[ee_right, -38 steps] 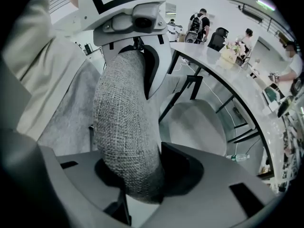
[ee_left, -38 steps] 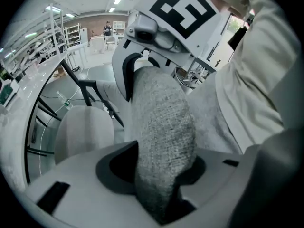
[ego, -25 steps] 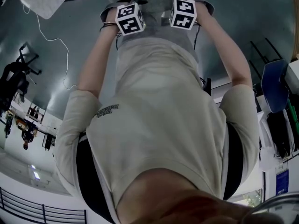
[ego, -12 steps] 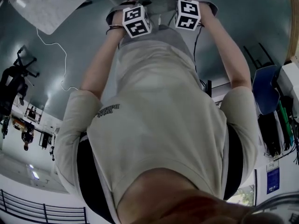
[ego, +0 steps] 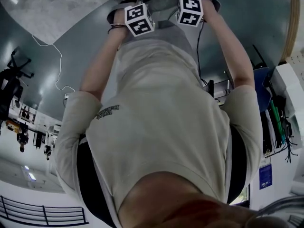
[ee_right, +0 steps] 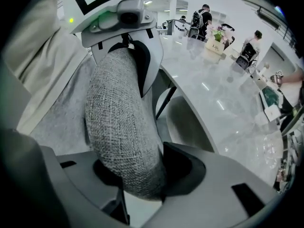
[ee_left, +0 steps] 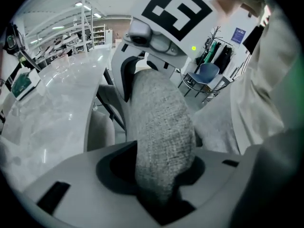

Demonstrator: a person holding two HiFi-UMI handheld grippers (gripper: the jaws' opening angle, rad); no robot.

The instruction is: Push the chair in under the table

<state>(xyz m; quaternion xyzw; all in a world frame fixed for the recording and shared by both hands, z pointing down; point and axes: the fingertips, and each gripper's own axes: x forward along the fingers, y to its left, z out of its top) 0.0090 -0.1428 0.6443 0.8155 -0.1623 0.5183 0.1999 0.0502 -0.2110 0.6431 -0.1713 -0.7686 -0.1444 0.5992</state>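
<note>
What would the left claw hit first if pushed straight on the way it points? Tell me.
The chair back: its grey fabric top edge is gripped between the jaws of the left claw, so it would press into that at once. What lies below is hidden.

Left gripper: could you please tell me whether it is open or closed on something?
Closed: the left gripper clamps the chair's grey fabric backrest, which fills the gap between its jaws.

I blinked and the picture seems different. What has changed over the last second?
The table fills more of the head view: person and chair back have moved toward it. Left gripper and right gripper stay clamped on the chair back.
</note>
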